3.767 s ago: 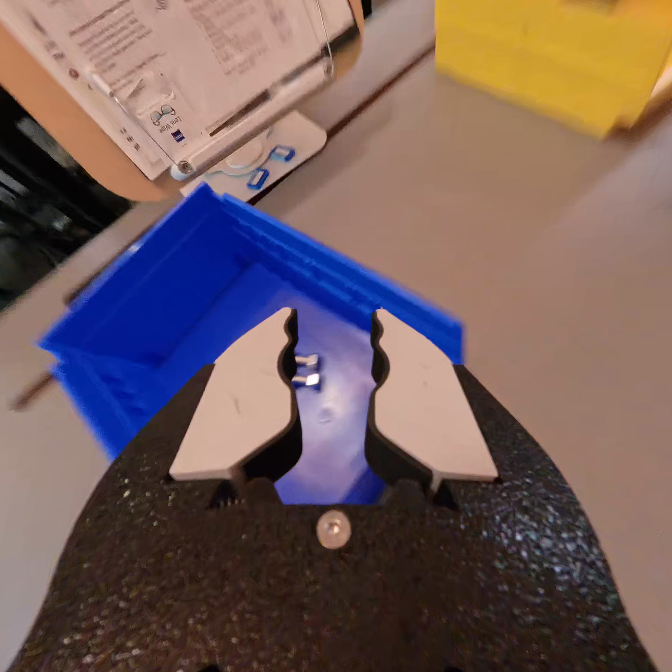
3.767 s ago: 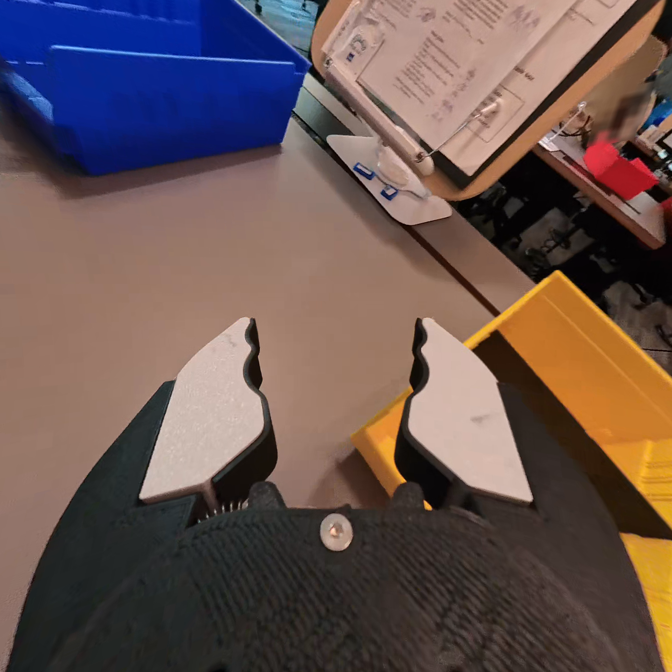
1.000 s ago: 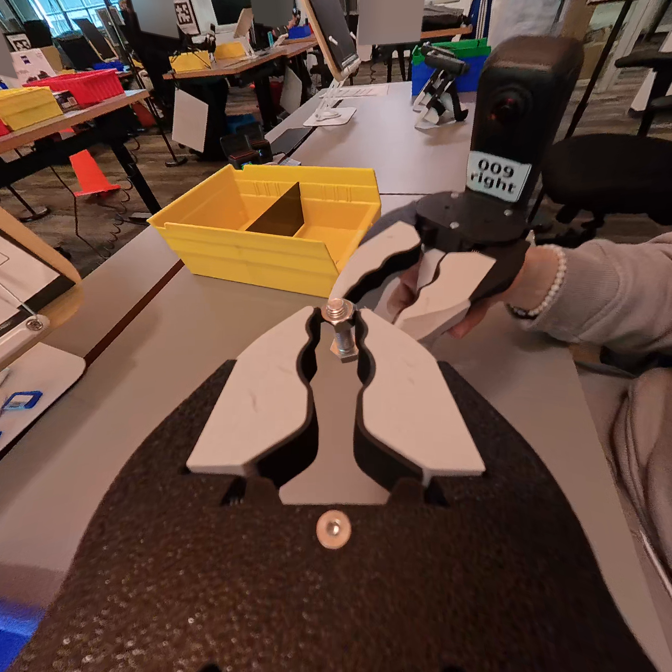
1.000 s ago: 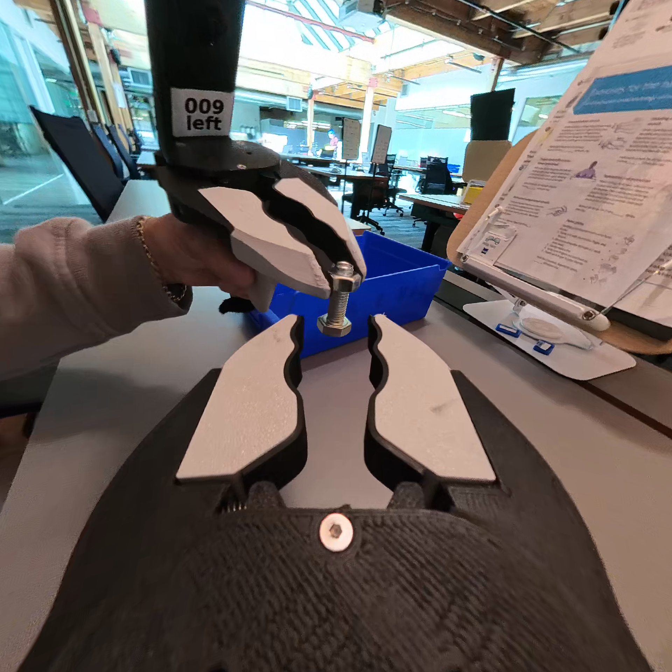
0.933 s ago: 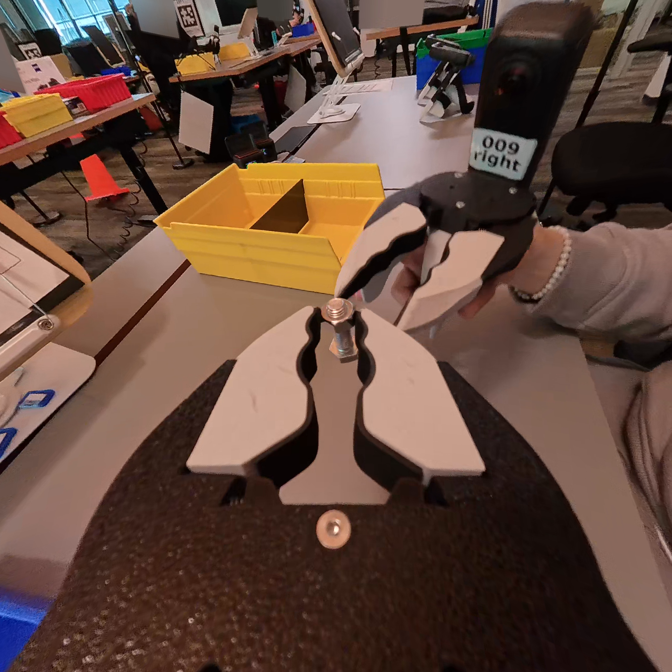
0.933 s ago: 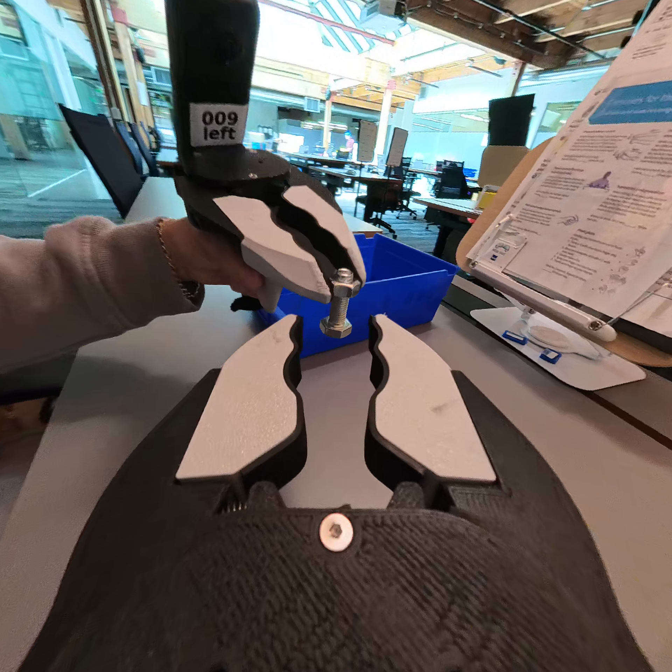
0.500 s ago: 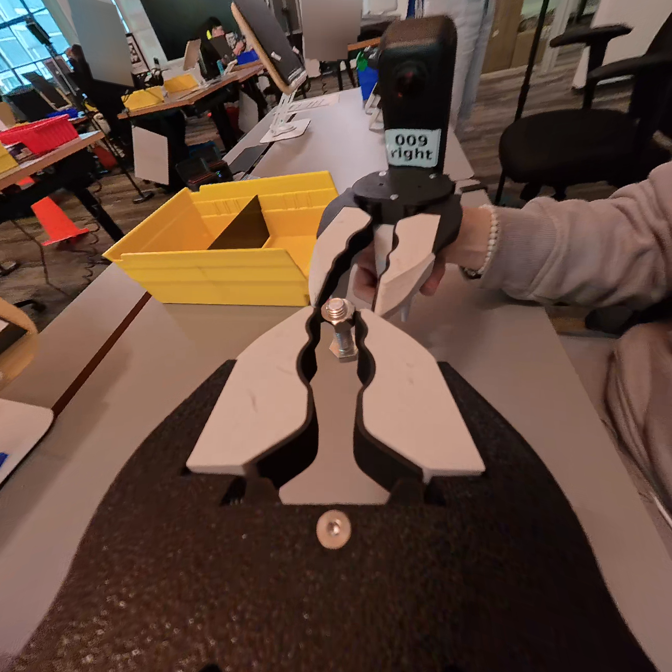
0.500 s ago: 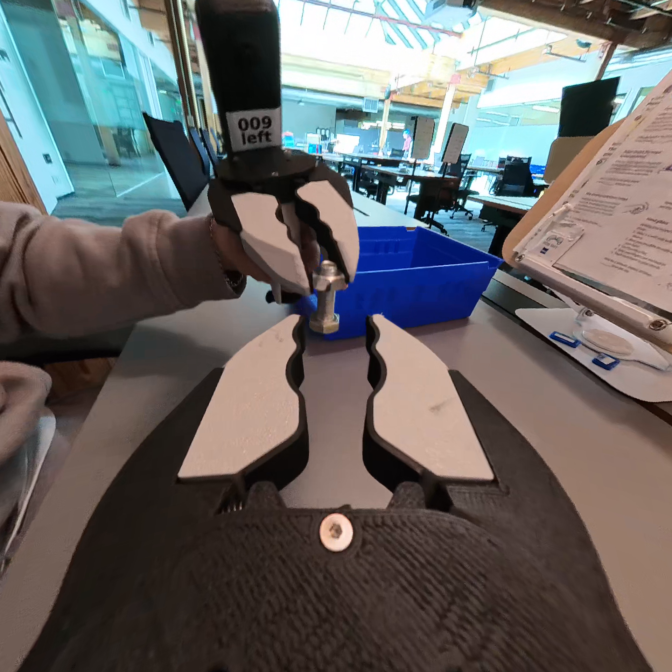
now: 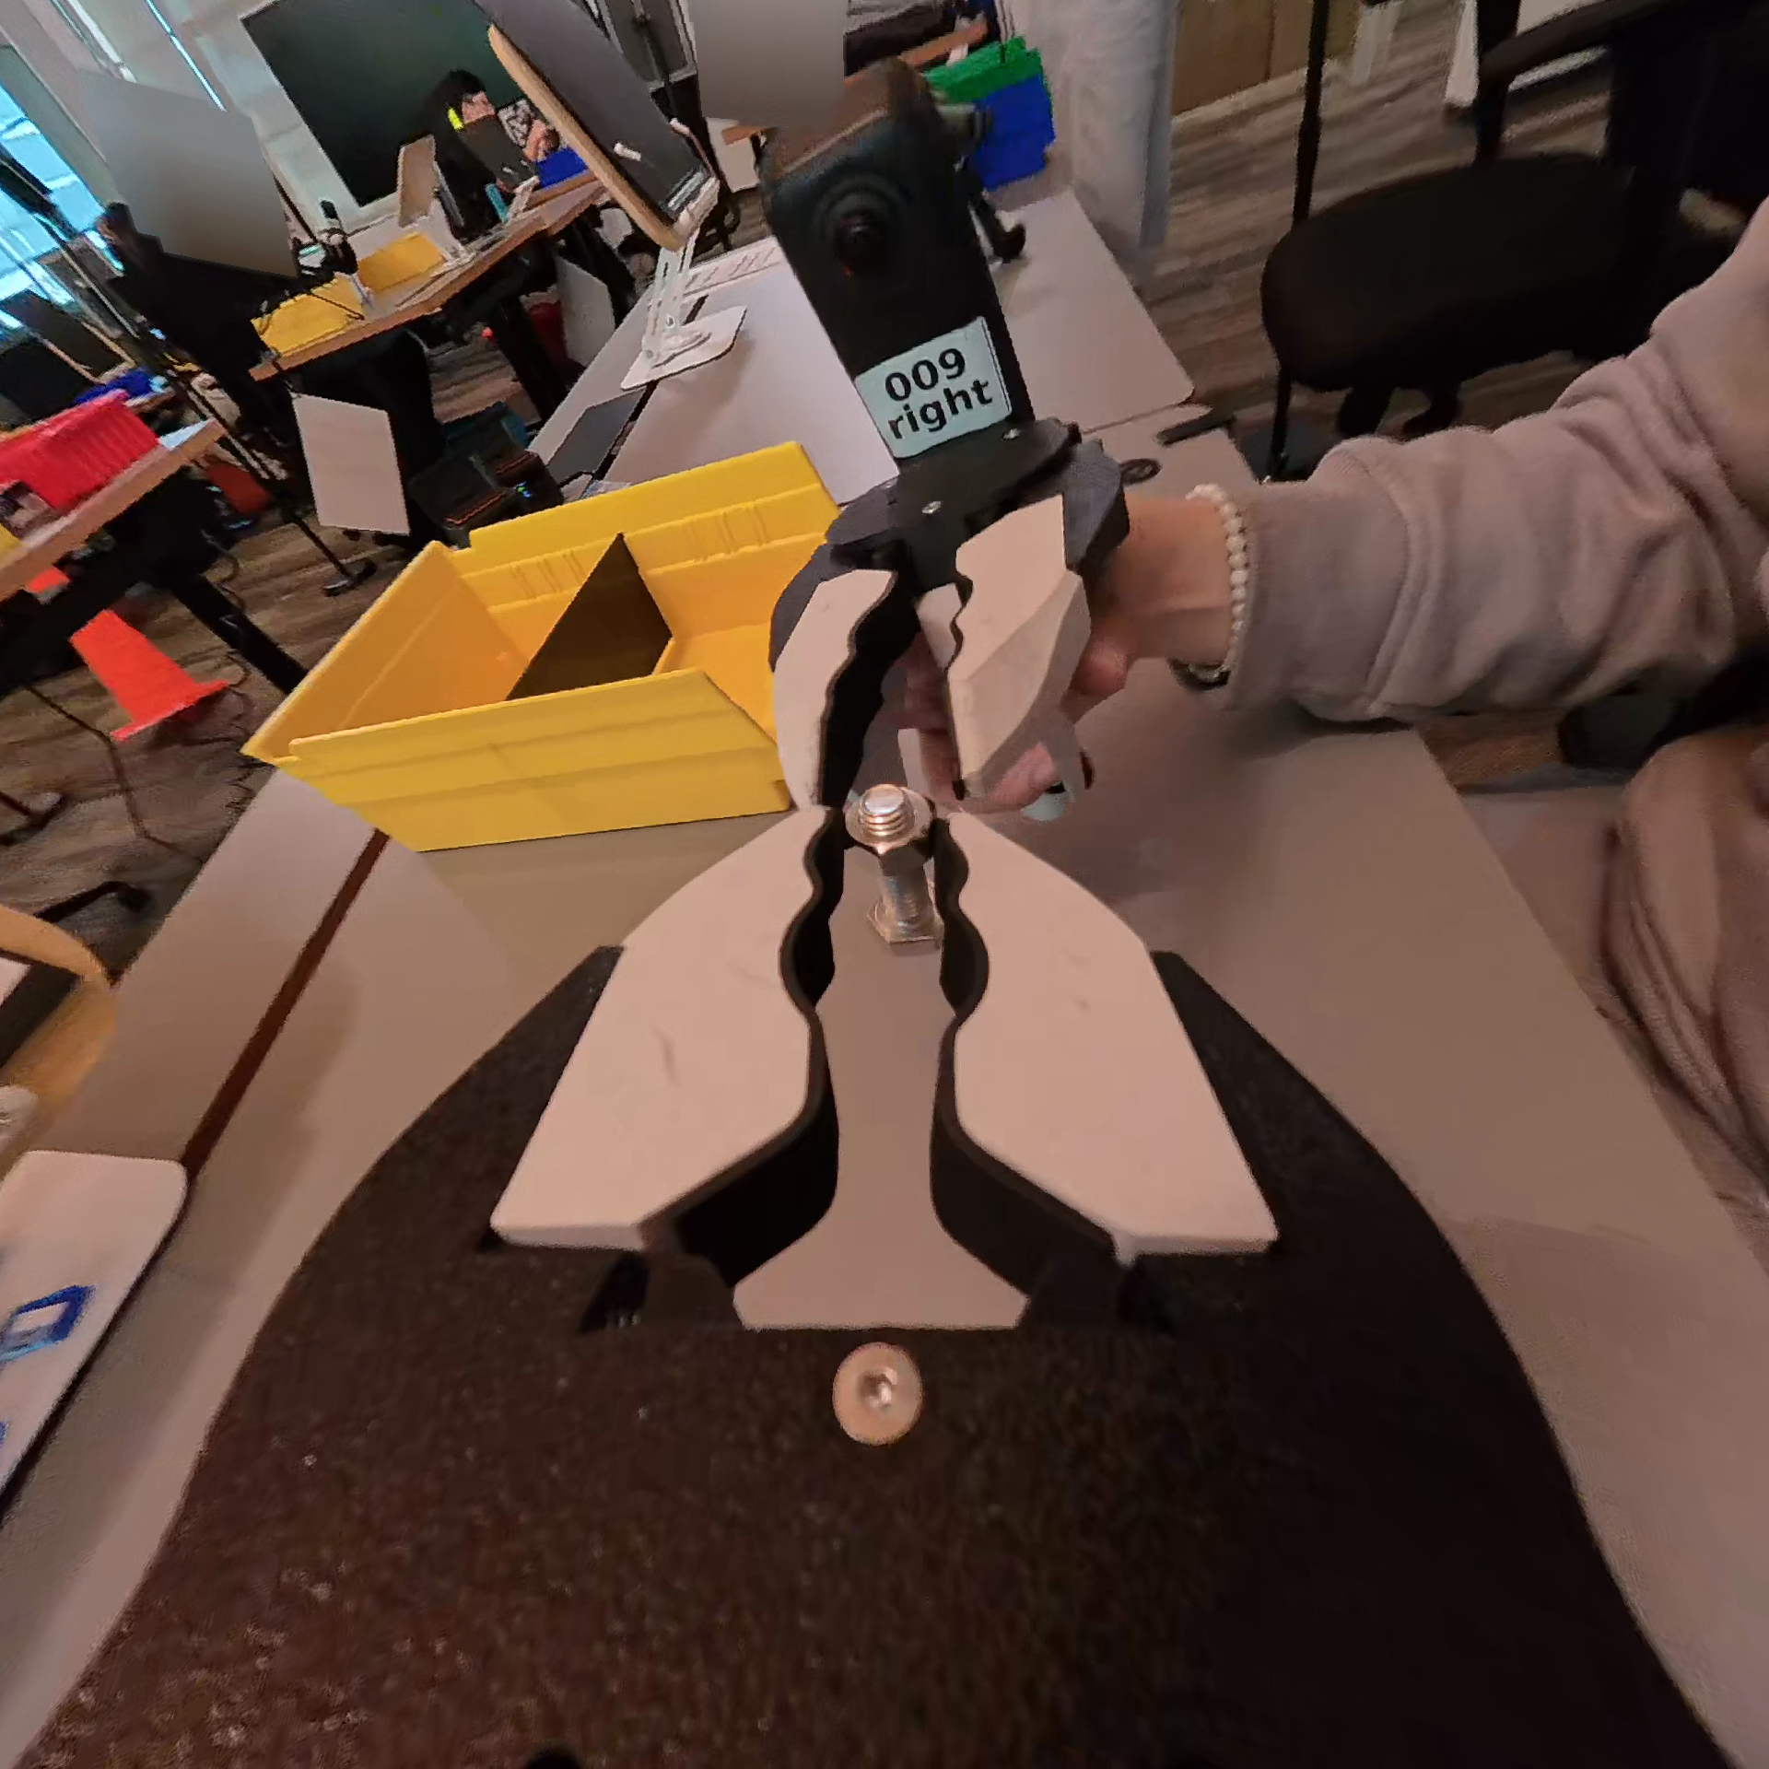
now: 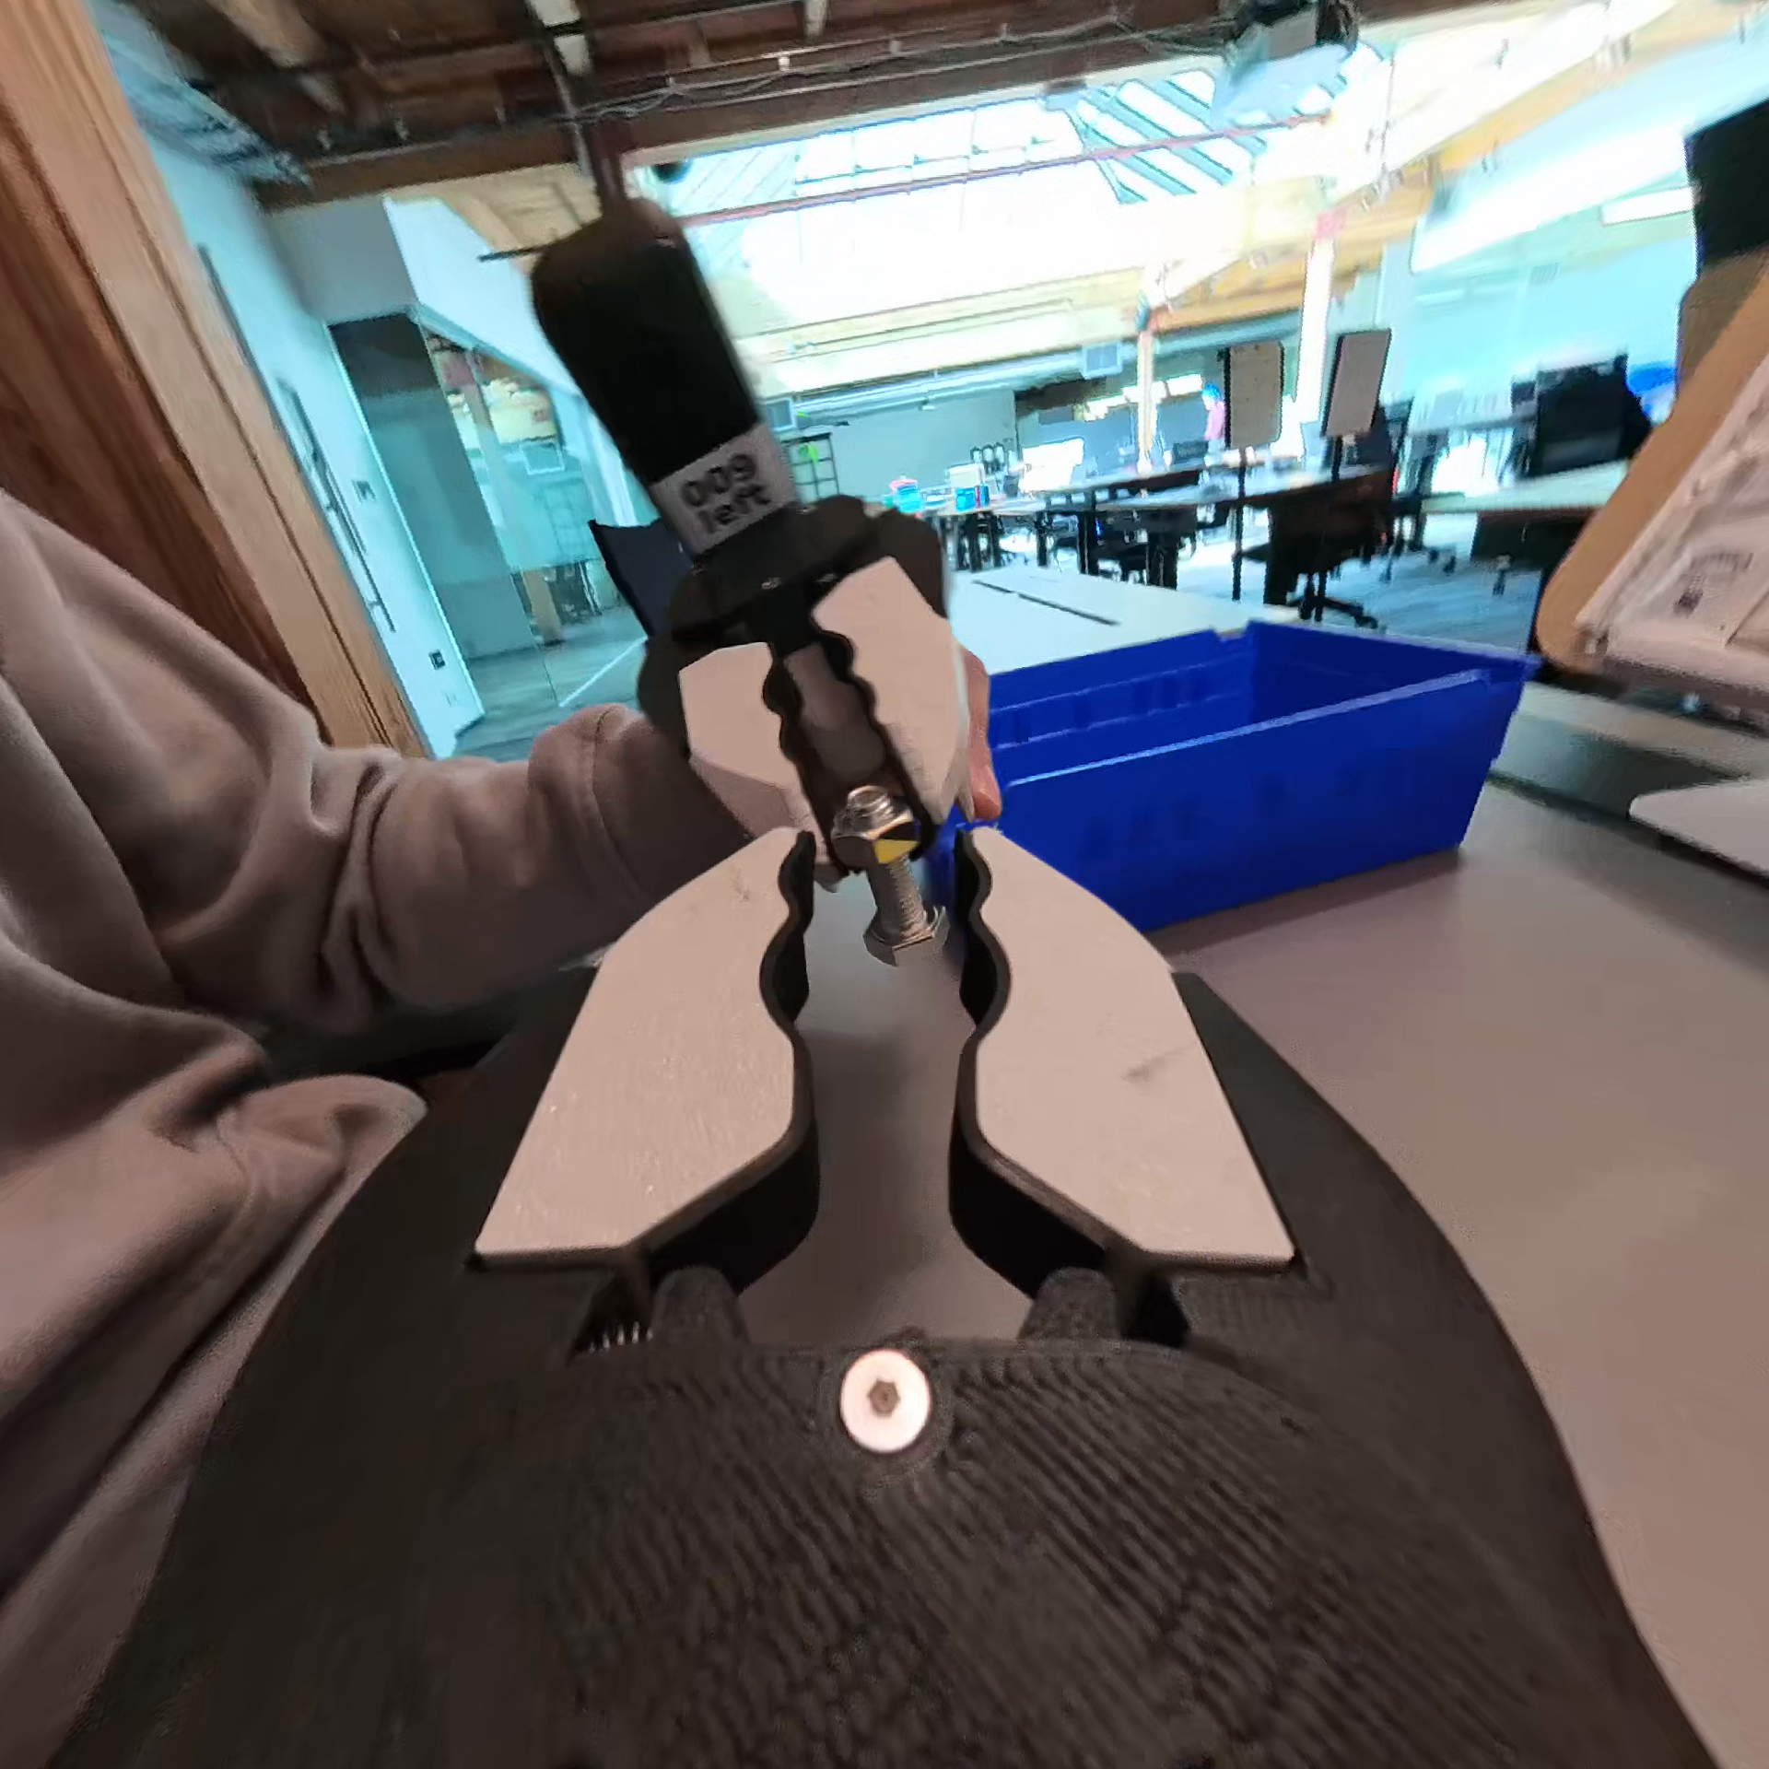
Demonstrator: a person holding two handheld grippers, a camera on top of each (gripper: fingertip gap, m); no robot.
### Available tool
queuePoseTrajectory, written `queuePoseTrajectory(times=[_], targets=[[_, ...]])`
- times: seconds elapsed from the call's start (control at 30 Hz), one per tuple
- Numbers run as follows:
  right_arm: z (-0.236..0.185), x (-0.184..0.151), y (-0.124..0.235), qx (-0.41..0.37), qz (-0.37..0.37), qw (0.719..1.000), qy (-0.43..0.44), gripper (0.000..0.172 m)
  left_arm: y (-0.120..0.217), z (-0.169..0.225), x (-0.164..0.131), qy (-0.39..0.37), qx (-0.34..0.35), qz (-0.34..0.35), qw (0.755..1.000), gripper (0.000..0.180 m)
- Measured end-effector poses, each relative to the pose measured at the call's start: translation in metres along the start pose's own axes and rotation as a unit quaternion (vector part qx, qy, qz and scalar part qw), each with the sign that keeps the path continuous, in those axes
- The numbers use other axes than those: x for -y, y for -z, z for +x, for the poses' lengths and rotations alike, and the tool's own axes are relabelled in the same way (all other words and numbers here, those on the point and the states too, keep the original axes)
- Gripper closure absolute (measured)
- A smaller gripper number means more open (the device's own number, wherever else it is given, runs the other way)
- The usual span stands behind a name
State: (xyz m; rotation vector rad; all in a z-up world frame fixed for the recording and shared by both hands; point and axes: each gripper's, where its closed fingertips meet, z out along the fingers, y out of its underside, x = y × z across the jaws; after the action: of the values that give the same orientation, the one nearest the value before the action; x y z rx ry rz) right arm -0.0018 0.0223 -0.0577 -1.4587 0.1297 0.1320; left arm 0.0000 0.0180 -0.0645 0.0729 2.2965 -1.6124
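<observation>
left tool (image 9: pixel 885 831) pinches the hex nut on a silver steel bolt (image 9: pixel 902 895), bolt head hanging down above the grey tabletop (image 9: pixel 1244 909). right tool (image 10: pixel 879 842) spread, pads flanking the bolt head, not pressing.

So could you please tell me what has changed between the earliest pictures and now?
The left tongs, earlier open over the blue plastic bin, have taken hold of a silver metal bolt with a nut and lifted it out. The right tongs left the yellow plastic bin and came up around the bolt's head, narrowing but not gripping. Both bins stayed on the grey table.
</observation>
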Motion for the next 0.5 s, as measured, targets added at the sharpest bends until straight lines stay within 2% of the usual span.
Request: queuePoseTrajectory(times=[0.1,0.17,0.27,0.3,0.33,0.5], targets=[[0.009,-0.001,0.0,-0.013,-0.007,0.995,-0.097,0.134,-0.002,-0.004,-0.001,-0.043,0.034,-0.022,0.998,0.163],[0.012,0.002,0.003,-0.011,0.002,0.989,-0.151,0.134,-0.002,-0.009,-0.003,-0.074,0.065,-0.042,0.994,0.163],[0.017,0.0,0.004,-0.029,-0.005,0.98,-0.197,0.133,-0.003,-0.017,-0.009,-0.13,0.11,-0.083,0.982,0.163],[0.019,-0.002,0.004,-0.037,-0.009,0.976,-0.215,0.128,-0.004,-0.018,-0.009,-0.152,0.122,-0.092,0.977,0.163],[0.018,-0.002,0.003,-0.024,-0.006,0.972,-0.234,0.12,-0.005,-0.018,-0.007,-0.173,0.131,-0.096,0.972,0.163],[0.016,-0.013,0.002,0.042,0.006,0.943,-0.33,0.119,-0.011,-0.011,-0.002,-0.228,0.138,-0.091,0.959,0.163]])
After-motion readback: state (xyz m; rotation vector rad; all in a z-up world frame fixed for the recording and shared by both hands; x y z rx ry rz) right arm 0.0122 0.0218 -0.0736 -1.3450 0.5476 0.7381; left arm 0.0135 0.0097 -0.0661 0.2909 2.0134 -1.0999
